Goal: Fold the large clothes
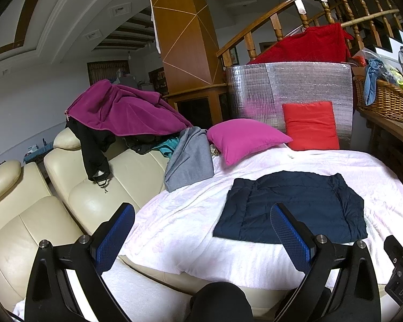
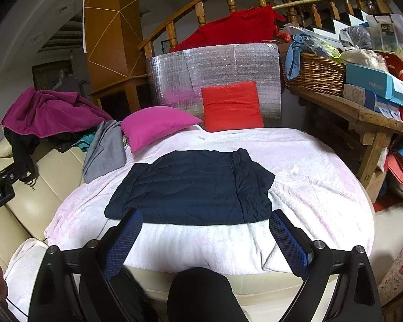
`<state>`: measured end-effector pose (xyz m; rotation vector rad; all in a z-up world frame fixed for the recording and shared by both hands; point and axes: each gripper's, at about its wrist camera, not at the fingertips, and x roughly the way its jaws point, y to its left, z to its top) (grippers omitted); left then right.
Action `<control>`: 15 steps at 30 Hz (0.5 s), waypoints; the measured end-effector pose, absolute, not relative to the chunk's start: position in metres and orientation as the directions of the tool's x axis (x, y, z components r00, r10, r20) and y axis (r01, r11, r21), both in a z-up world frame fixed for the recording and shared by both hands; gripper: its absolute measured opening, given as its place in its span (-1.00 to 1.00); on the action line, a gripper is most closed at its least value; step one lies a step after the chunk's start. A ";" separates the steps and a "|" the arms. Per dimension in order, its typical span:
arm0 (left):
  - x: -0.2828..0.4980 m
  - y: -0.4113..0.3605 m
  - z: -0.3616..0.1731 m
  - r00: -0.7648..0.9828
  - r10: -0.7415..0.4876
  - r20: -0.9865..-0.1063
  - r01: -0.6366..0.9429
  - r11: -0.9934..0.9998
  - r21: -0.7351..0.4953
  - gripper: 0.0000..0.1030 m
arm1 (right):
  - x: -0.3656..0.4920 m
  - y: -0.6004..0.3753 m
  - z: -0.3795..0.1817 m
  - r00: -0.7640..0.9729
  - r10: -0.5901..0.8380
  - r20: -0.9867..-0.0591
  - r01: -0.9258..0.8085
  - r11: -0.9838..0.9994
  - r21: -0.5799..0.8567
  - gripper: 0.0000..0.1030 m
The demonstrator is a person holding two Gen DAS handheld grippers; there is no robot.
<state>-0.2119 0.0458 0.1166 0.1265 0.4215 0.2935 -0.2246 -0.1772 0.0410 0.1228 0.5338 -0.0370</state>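
Navy garment (image 2: 193, 187) lies folded flat on the white blanket (image 2: 309, 166), centre. Left gripper (image 1: 202, 237) and right gripper (image 2: 205, 241) both released, held above the near edge, touching nothing. Magenta pillow (image 2: 155, 126) far left.

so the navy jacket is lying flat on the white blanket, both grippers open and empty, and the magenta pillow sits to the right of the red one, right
Not quite: in the right wrist view the magenta pillow sits left of the red pillow. The rest holds: navy jacket flat on the white blanket, both grippers open and empty.
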 end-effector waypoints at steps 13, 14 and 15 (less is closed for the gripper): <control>-0.209 0.048 0.118 0.867 0.309 -0.390 -0.258 0.950 0.177 0.95 | -0.221 -0.174 0.042 0.859 -0.007 -0.512 0.066 0.993 0.097 0.88; -0.208 0.049 0.117 0.867 0.308 -0.392 -0.258 0.950 0.175 0.95 | -0.220 -0.174 0.042 0.859 -0.008 -0.513 0.067 0.993 0.096 0.88; -0.207 0.050 0.117 0.867 0.306 -0.394 -0.256 0.951 0.174 0.95 | -0.220 -0.174 0.042 0.859 -0.009 -0.512 0.067 0.993 0.094 0.88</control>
